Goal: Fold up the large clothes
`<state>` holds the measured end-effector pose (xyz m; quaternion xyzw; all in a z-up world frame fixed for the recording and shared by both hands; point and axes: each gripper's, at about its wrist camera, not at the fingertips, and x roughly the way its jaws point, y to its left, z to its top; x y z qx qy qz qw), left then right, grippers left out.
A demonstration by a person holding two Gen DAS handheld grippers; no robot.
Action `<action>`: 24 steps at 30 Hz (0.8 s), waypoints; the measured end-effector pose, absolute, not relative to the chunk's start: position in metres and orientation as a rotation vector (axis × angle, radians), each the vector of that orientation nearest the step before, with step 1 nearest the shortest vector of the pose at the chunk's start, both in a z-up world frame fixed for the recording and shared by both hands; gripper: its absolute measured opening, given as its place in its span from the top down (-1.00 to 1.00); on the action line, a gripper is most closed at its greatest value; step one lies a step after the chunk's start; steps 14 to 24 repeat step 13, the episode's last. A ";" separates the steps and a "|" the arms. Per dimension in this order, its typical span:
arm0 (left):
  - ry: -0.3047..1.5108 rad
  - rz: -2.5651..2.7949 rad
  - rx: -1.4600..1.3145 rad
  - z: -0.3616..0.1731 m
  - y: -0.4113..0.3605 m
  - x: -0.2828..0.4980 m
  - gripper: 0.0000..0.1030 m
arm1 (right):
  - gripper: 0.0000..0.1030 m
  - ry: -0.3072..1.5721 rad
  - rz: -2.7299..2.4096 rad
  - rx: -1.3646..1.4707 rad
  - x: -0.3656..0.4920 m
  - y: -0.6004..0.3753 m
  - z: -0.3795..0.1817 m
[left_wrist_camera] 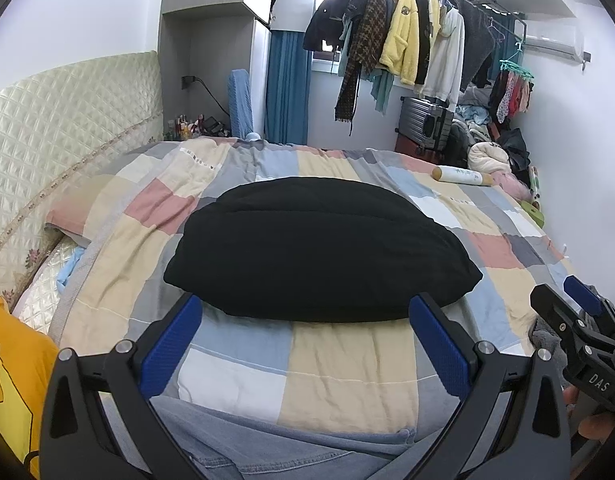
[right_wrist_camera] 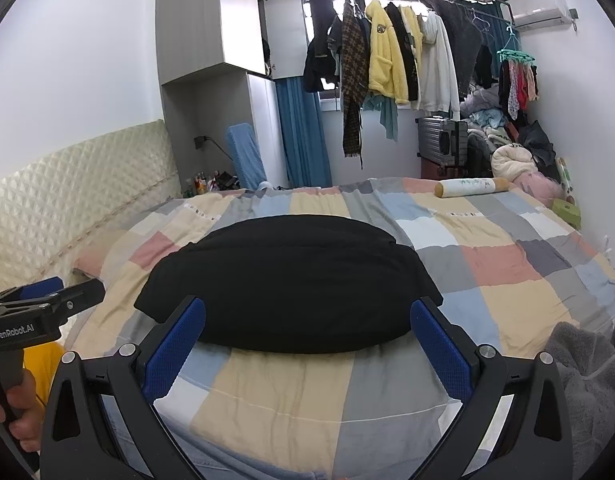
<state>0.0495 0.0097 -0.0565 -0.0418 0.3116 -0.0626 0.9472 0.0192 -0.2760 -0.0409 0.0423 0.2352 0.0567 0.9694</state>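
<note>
Left tool (left_wrist_camera: 305, 344) (marked "GenRobot.AI") and right tool (right_wrist_camera: 307, 344) ("DAS") gape, empty, near the folded black garment (left_wrist_camera: 319, 252).

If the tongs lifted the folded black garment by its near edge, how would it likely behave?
The black garment lies as a soft, rounded bundle on the patchwork quilt, so it would probably sag and droop. Its folds look loose, so a one-edge lift may well undo them. It seems thick, perhaps heavy for one grip. Both the left tongs and right tongs are open.

Ahead of the tongs a matt black cloth garment (left_wrist_camera: 319, 248) lies on a creased cotton-looking patchwork quilt (left_wrist_camera: 347, 364) — their blue pads (left_wrist_camera: 439, 348) look rough, finely textured.
</note>
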 end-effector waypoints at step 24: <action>0.636 -0.125 -0.092 -0.055 0.010 0.049 -0.99 | -1.00 0.483 0.117 0.094 0.020 -0.278 -0.043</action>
